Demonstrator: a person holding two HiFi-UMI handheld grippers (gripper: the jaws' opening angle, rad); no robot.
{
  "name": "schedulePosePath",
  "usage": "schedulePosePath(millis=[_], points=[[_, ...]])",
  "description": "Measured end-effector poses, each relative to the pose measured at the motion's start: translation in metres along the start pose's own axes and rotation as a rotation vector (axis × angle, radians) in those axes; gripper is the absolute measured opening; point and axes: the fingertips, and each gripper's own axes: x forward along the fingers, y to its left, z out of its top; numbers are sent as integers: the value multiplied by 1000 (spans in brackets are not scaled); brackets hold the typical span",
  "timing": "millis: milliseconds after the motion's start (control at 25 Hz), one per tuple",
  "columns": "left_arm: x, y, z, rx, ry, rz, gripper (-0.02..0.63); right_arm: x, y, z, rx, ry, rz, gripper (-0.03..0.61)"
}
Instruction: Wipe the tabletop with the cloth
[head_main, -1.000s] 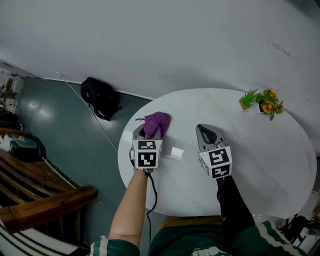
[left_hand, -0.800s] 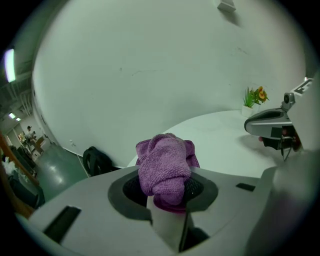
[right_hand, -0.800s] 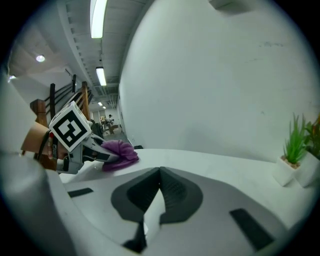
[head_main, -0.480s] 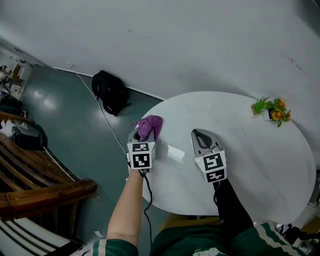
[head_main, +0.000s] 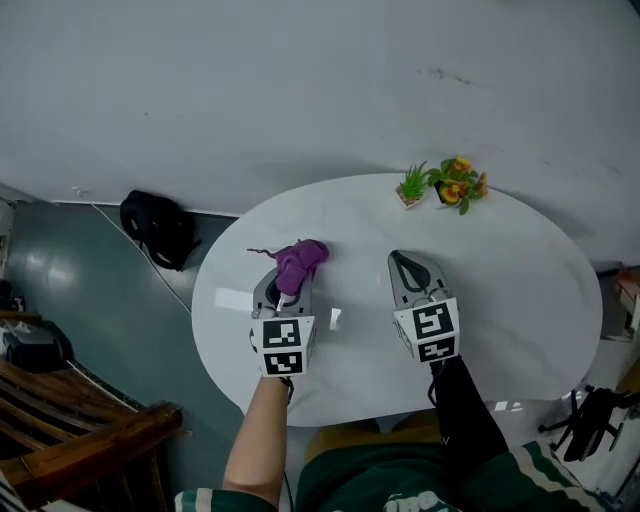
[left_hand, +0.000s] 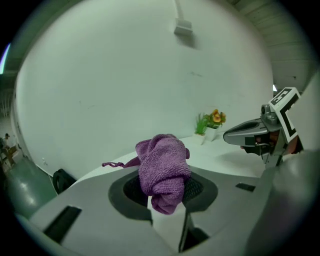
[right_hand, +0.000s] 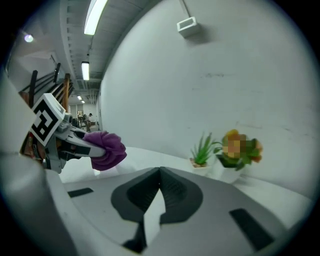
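A bunched purple cloth (head_main: 299, 263) sits in the jaws of my left gripper (head_main: 286, 280), which is shut on it over the left part of the round white table (head_main: 520, 300). In the left gripper view the cloth (left_hand: 163, 171) bulges up out of the jaws. My right gripper (head_main: 408, 268) hovers over the middle of the table with its jaws closed and nothing between them. From the right gripper view the cloth (right_hand: 106, 149) hangs at the left, held off the tabletop.
Two small potted plants (head_main: 446, 183) stand at the table's far edge near the wall. A small white object (head_main: 335, 319) lies on the table between the grippers. A black bag (head_main: 154, 229) lies on the floor to the left, with wooden furniture (head_main: 80, 440) at the lower left.
The view has shifted, so the table now sits more to the centre. Both grippers keep nearly the same places on the table, the left one still holding the cloth.
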Motion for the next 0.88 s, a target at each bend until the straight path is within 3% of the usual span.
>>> schedulePosePath(millis=[240,520,880], points=[[24,-159,47,9,-31,-183,124,-88,-119,-32,33,-4,-151,3],[51,-338,83,57,-28,-316,124,-196,-257,-82,100,-15,-282,3],[68,-532,104,111,-10,-480,124,-318,-383,-144,169,-19,-436,3]])
